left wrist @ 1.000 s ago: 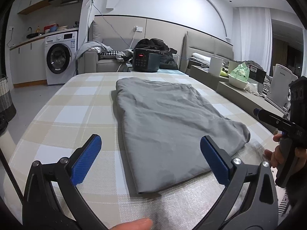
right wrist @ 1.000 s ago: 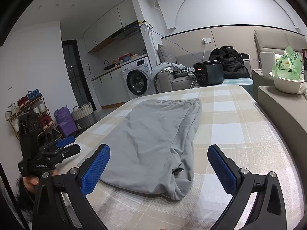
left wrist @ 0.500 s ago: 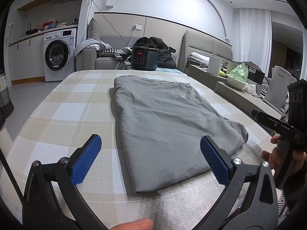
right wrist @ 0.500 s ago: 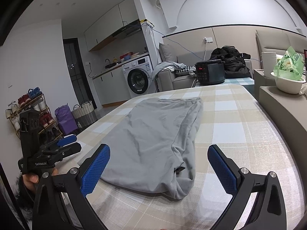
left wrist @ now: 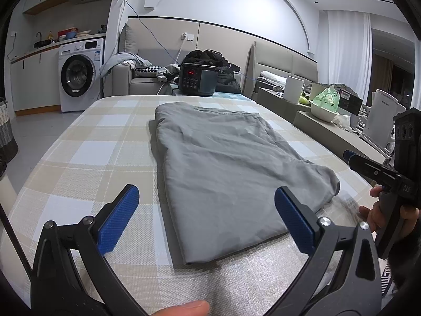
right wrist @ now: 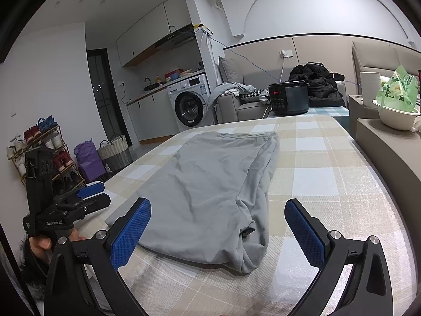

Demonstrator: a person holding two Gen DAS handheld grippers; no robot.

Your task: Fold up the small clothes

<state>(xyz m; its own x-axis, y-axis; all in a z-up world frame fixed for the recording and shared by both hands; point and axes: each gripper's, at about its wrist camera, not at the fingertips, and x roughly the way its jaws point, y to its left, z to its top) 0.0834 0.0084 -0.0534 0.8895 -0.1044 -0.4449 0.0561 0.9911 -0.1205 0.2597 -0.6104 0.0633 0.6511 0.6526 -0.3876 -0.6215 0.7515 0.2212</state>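
Cloth (left wrist: 226, 173): grey, folded flat, lying lengthwise on the checked desk (left wrist: 86, 158).
Left gripper (left wrist: 208, 221): spread wide, holding nothing, raised over the cloth's near edge, which lies between its blue pads.
Right gripper (right wrist: 218, 231): spread wide, empty, above the cloth's near bunched corner.
Cooker (left wrist: 197, 83): beyond the desk's far end.

Your garment (left wrist: 226, 168) lies lengthwise on the table (left wrist: 86, 158), ahead of both tongs. Beyond its far end stands the cooker (left wrist: 197, 83), with the sofa (left wrist: 139, 79) behind and the washing machine (left wrist: 79, 73) to its left.
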